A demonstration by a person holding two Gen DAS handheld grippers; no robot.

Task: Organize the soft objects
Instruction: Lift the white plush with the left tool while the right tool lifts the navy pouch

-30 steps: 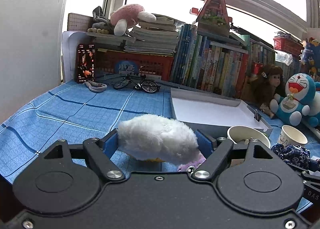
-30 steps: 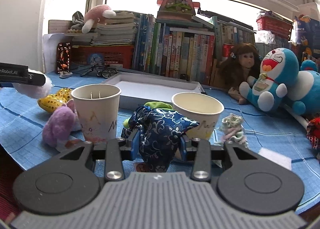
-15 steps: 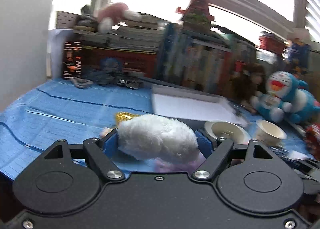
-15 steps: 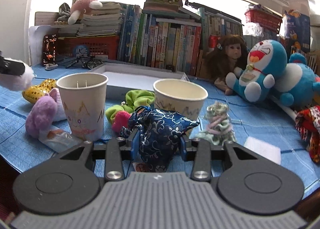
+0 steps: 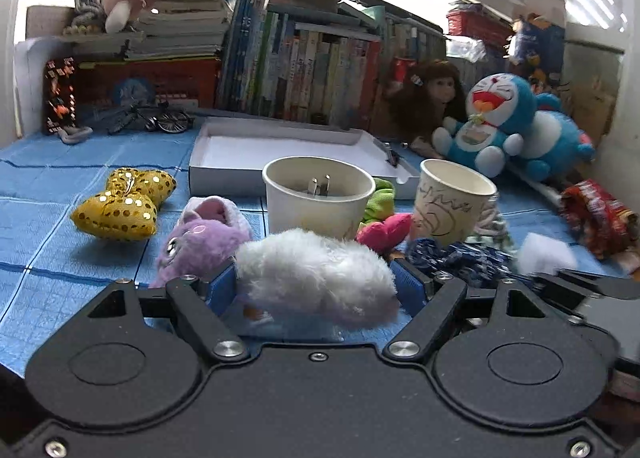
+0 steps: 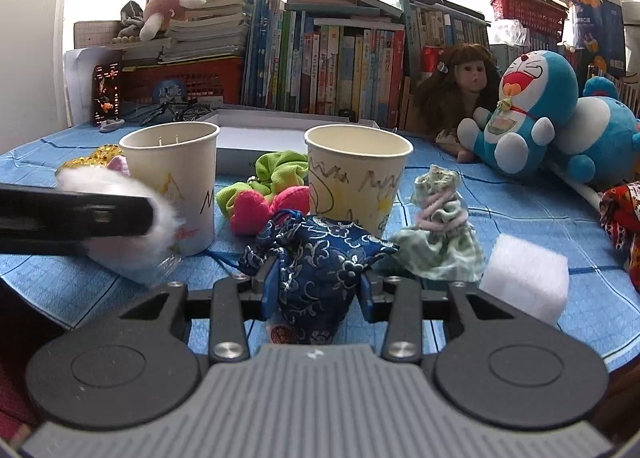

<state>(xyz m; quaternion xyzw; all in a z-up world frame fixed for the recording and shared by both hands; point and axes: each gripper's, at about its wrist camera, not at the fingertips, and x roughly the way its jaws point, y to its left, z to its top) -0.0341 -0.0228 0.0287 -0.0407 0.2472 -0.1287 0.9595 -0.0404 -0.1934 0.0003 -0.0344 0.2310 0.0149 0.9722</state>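
White fluffy toy [image 5: 316, 278] clamped in left hand-held gripper [image 5: 316, 290], blue embroidered pouch [image 6: 316, 270] in right hand-held gripper [image 6: 316, 290]

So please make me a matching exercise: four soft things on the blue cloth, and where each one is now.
Things:
1. white fluffy plush
2. dark blue embroidered pouch
3. yellow sequinned bow
4. white foam block

Places:
A. lying free, left of the purple plush
B. in the right gripper
C. lying free, far right
D. in the left gripper

Pairs: 1-D, 2-B, 3-A, 4-C
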